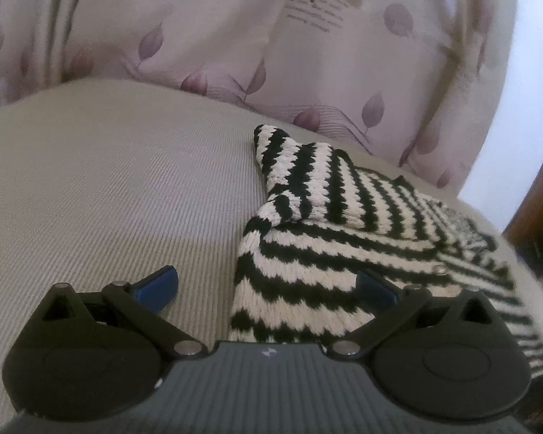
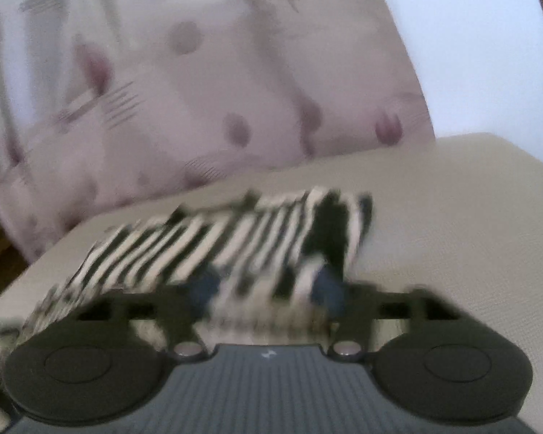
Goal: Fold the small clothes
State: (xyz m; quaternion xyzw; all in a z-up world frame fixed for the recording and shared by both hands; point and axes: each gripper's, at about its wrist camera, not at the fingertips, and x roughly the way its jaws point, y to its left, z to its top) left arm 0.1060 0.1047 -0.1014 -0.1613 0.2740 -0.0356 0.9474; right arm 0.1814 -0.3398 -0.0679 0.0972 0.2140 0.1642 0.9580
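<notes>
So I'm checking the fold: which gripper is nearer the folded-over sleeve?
Left. The sleeve lies just ahead of the open left gripper. The right gripper, open, sits over the garment's opposite end.

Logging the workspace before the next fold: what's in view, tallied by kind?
Black-and-white striped knit garment: 1
Grey ribbed cushion surface under it: 1
Leaf-print fabric behind: 1
Handheld grippers: 2, the left gripper and the right gripper, both open
Total: 5

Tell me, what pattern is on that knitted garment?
Black and white stripes on the knitted garment, clearest in the left wrist view.
</notes>
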